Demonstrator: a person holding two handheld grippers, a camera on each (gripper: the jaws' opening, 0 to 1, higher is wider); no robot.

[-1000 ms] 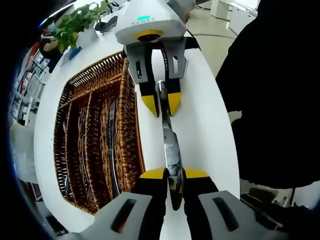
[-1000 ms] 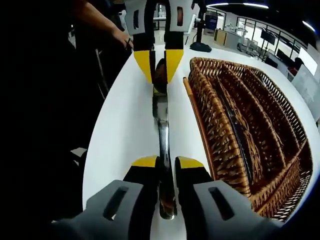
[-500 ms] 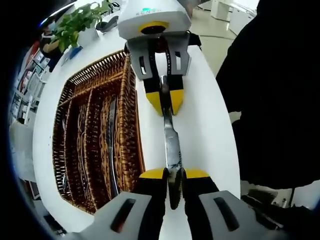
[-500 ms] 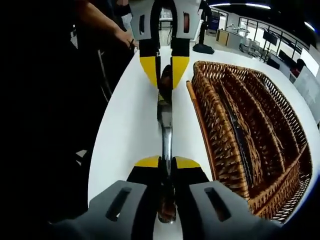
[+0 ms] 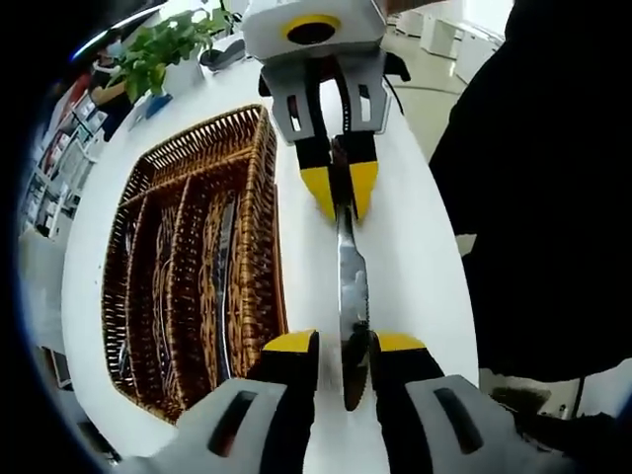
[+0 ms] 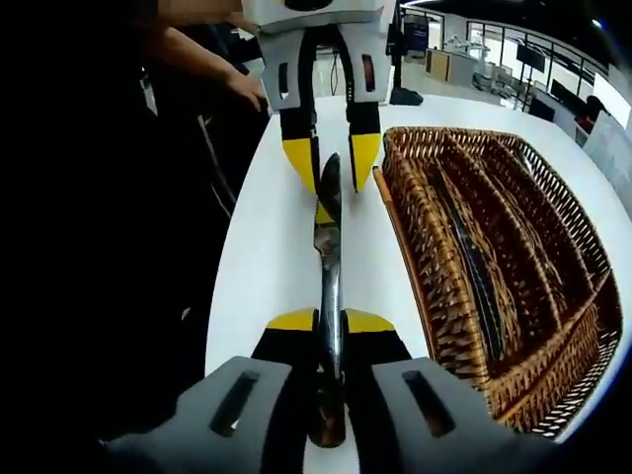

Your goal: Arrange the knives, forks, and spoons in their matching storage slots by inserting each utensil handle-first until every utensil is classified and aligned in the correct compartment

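Note:
A table knife (image 5: 351, 286) hangs level over the white table, beside the wicker cutlery tray (image 5: 259, 247). My right gripper (image 6: 329, 319) is shut on the knife's (image 6: 328, 257) handle end. In the left gripper view it comes in from the top, the right gripper (image 5: 341, 190) clamped on that handle. My left gripper (image 5: 346, 343) is open, its jaws standing apart on either side of the blade without touching it. In the right gripper view the left gripper (image 6: 331, 163) faces me, spread around the blade tip. The tray (image 6: 415, 247) has long slots, and a dark utensil (image 6: 476, 272) lies in one.
A potted plant (image 5: 163, 49) stands past the tray's far end. A person in dark clothes (image 5: 553, 197) stands close along the table's (image 5: 415, 247) edge, with a hand (image 6: 242, 89) near the left gripper. Bare tabletop (image 6: 267, 247) runs beside the tray.
My left jaws have spread apart and let go of the blade. The right gripper stays shut on the handle and now carries the knife alone.

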